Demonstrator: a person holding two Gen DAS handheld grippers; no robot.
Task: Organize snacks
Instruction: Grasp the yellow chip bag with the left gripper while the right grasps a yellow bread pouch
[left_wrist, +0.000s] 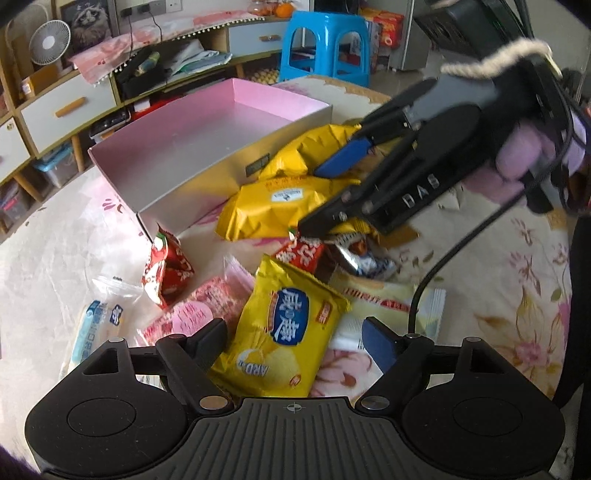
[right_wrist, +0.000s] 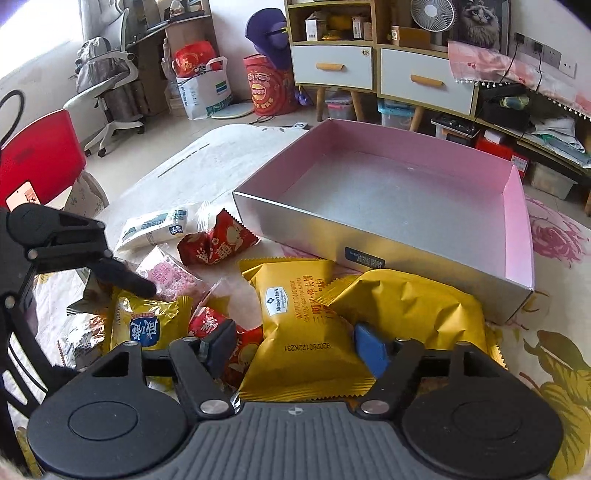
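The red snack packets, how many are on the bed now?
2: one red packet lies near the box corner; another red packet sits among the yellow bags beside the right gripper. Others may be hidden underneath.

Left wrist view: lower end of the yellow chip bag (left_wrist: 291, 328) runs under the left gripper (left_wrist: 295, 339) body; bottom edge not visible. White-and-blue packet (left_wrist: 92, 325) partly covered by the same body, print too small to read. The right gripper (left_wrist: 317, 199) covers part of the gold waffle pack (left_wrist: 273, 210) and the small wrappers beneath its tip; those cannot be identified.

Right wrist view: near end of that gold pack (right_wrist: 299, 332) disappears behind the right gripper (right_wrist: 295, 347). Second gold pack (right_wrist: 417, 306) shows no label. Label on the silver box (right_wrist: 306, 229) wall illegible. Left gripper (right_wrist: 122, 280) cropped at frame edge.
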